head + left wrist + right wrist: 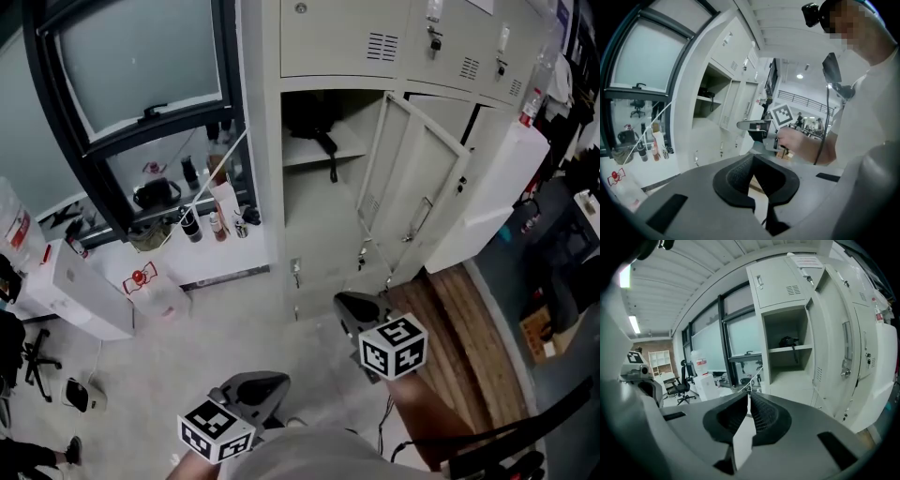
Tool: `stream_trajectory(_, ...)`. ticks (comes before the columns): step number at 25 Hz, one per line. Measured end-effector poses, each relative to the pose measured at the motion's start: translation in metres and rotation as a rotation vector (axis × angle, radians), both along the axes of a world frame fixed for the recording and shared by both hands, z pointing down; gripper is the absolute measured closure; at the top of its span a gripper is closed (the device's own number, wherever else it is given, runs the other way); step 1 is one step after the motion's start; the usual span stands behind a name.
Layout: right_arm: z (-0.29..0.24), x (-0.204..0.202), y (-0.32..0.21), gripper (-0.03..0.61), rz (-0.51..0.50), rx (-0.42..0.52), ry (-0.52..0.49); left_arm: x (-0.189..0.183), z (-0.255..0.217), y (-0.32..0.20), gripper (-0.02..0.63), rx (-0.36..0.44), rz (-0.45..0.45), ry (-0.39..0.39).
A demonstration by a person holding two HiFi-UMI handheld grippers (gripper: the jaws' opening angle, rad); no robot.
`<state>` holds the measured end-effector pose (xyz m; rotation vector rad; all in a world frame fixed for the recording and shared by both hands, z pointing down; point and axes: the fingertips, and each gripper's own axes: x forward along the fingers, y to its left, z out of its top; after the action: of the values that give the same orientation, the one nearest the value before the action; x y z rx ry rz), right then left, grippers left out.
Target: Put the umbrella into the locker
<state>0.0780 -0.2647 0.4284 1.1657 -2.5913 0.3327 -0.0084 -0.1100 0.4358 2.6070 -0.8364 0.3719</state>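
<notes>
The locker (323, 220) stands open, its door (412, 183) swung out to the right. A black umbrella (314, 122) lies on the upper shelf with its strap hanging over the edge; it also shows in the right gripper view as the umbrella (789, 341) and in the left gripper view as the umbrella (707, 93). My right gripper (356, 309) hangs low in front of the locker, its jaws (748, 397) together and empty. My left gripper (262, 386) is lower and to the left, away from the locker, and its jaws (752, 158) meet with nothing between them.
Left of the locker, a window sill (202, 258) carries bottles (217, 217) and a black bag. A white box (80, 286) and an office chair (28, 361) stand at far left. Wooden planks (469, 319) lie right of the door. More locker doors (469, 56) run to the right.
</notes>
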Motion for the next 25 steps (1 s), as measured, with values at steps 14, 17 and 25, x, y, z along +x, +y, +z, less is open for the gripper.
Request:
stream_trajectory(14, 0.008, -0.025, 0.079, 0.557, -0.033, -0.015, 0.045, -0.016, -0.012, 0.032, 0.603, 0.014, 0.054, 0.03)
stream_trajectory(17, 0.003, -0.037, 0.09, 0.558, -0.043, -0.012, 0.042, -0.025, -0.01, 0.042, 0.603, 0.0, 0.059, 0.028)
stream_trajectory(25, 0.0, -0.066, 0.121, 0.558, -0.081, -0.003, 0.043, -0.038, -0.007, 0.065, 0.603, -0.002, 0.081, 0.015)
